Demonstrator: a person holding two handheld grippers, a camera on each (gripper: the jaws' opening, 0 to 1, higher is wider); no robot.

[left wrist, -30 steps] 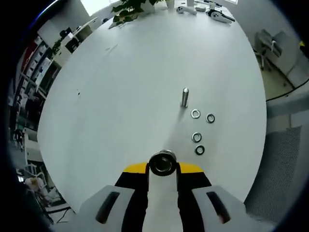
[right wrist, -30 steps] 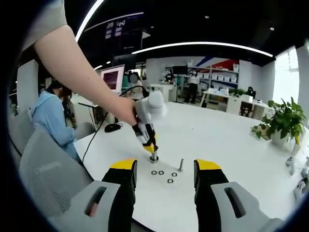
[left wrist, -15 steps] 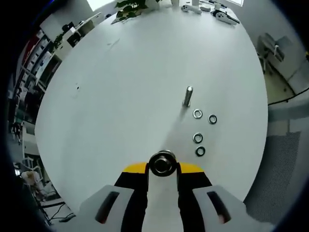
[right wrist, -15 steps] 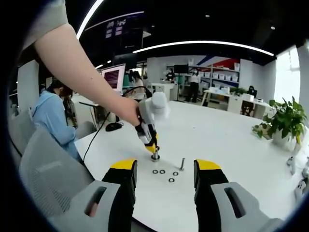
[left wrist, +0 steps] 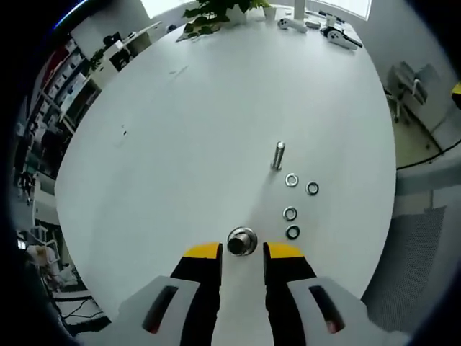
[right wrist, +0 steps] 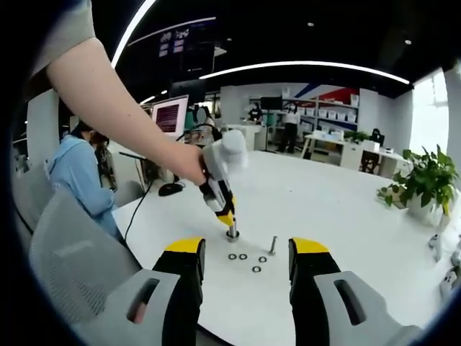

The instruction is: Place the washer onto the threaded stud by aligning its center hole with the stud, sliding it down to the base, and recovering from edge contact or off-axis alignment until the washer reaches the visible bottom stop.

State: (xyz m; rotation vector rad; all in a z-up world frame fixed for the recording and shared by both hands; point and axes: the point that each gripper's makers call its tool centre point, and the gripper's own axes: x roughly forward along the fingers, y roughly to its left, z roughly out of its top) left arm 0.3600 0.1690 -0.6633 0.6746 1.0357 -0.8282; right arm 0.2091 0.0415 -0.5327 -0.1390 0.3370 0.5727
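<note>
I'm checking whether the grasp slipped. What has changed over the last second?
In the left gripper view, the metal cylinder that sat gripped between the left gripper jaws now lies beyond their tips and looks smaller; I can't tell if it is still held. The threaded stud and four washers on the table kept their arrangement. The right gripper stayed open, hovering.

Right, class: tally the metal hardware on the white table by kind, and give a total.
Loose flat metal ring washers: 4
Upright threaded metal stud: 1
Round metal cylinder at the left gripper tips: 1
Total: 6
</note>
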